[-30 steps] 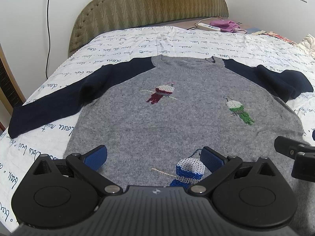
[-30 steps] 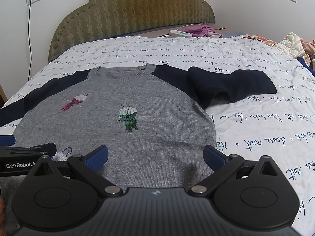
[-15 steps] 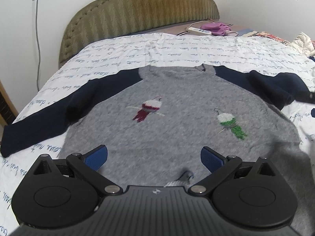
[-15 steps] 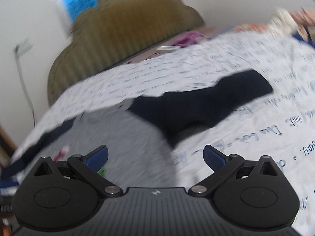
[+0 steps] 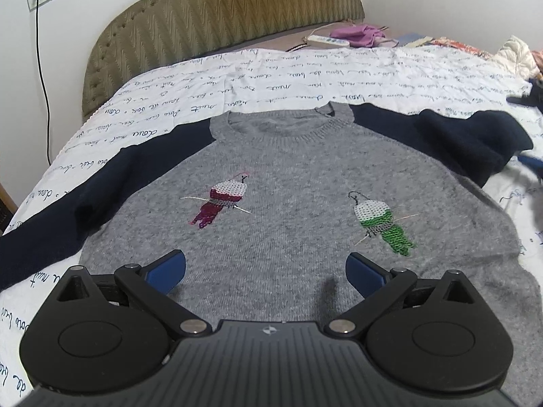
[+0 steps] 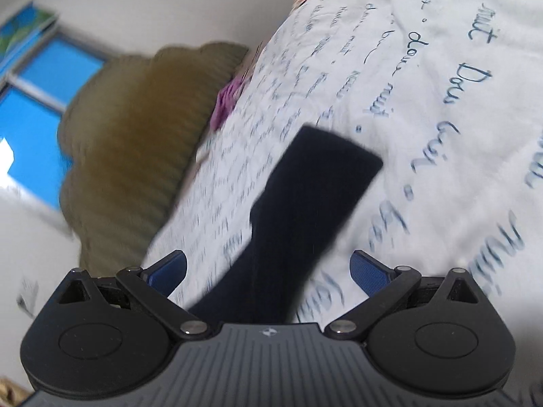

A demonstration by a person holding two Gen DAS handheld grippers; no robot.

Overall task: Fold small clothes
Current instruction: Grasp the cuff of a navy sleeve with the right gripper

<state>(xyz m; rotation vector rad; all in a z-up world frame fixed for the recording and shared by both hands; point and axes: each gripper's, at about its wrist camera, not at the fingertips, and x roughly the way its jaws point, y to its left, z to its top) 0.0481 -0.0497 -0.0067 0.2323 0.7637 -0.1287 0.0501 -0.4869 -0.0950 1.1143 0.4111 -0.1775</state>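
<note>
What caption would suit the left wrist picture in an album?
Open left gripper above a grey knitted sweater with navy sleeves and sequin birds, laid flat on a script-printed bedsheet.

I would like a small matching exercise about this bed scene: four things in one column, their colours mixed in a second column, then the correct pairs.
Things:
1. sweater body
2. right sleeve
3. headboard
4. left bird's tail

Colours:
a. olive
b. magenta
c. grey
d. navy

Pairs: 1-c, 2-d, 3-a, 4-b
</note>
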